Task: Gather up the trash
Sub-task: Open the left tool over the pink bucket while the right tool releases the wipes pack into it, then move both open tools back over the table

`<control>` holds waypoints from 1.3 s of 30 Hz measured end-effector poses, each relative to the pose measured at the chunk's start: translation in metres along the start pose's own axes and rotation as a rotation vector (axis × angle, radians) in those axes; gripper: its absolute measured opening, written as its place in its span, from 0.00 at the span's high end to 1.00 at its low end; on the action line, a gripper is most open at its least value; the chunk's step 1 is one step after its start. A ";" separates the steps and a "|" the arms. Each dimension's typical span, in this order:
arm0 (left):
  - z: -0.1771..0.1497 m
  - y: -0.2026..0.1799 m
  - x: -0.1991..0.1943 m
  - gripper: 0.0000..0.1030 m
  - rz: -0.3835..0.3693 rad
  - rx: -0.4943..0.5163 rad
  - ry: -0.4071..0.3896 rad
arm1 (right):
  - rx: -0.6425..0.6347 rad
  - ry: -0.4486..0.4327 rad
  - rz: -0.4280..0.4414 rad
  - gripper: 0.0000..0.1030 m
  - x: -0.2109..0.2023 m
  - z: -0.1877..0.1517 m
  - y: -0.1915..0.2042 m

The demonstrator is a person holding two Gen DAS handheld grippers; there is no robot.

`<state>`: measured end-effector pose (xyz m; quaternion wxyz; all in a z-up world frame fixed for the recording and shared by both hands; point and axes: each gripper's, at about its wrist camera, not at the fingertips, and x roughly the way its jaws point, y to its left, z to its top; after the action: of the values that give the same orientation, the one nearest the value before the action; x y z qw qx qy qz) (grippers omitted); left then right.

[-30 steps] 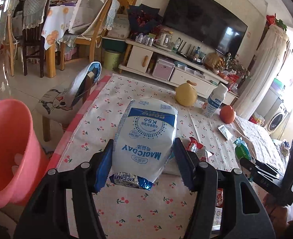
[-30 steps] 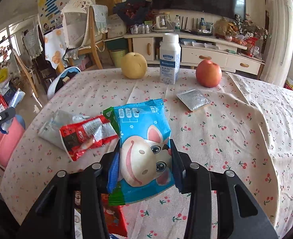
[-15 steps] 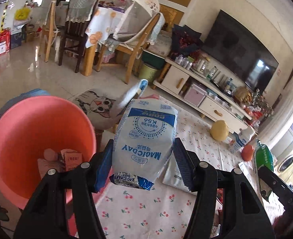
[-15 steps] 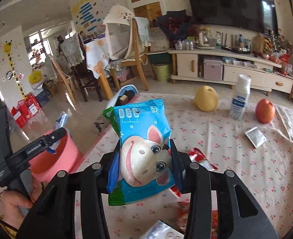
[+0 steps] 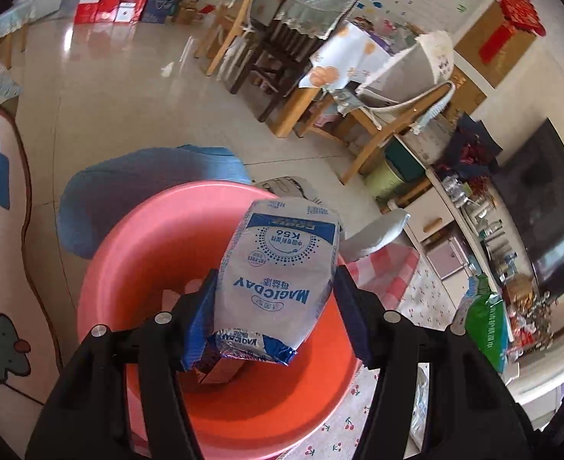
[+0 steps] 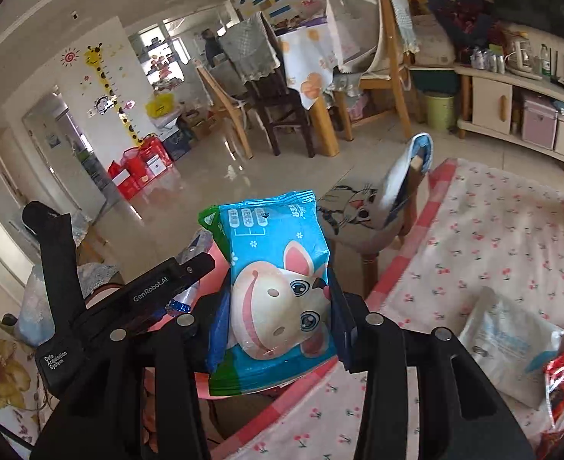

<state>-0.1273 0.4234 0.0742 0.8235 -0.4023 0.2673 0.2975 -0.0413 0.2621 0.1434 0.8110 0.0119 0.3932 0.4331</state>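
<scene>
Pink plastic basin (image 5: 136,253) now fills the left wrist view beneath the left gripper (image 5: 276,299), which stays clamped on the white-and-blue MAGICDAY packet (image 5: 282,268); a second ago the packet hung over the cherry-print tablecloth (image 6: 492,237). The right gripper (image 6: 280,306), still pinching the blue cartoon snack packet (image 6: 278,291), has swung from mid-table to the table's edge.

We see a glossy, crinkled foil-plastic white pouch (image 5: 278,268) above a smooth pink plastic basin (image 5: 136,245). The blue packet (image 6: 278,299) looks like shiny film. The fingers (image 6: 343,329) appear matt black plastic; the table (image 6: 492,237) wears printed cloth.
</scene>
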 end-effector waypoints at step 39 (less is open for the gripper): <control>-0.050 -0.068 -0.007 0.11 -0.163 0.296 -0.097 | -0.095 -0.043 -0.379 0.09 -0.073 -0.086 -0.039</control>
<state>-0.0937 0.3466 0.0869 0.9070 -0.2824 0.2346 0.2063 -0.0930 0.1578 0.1153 0.8858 -0.0913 0.3502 0.2906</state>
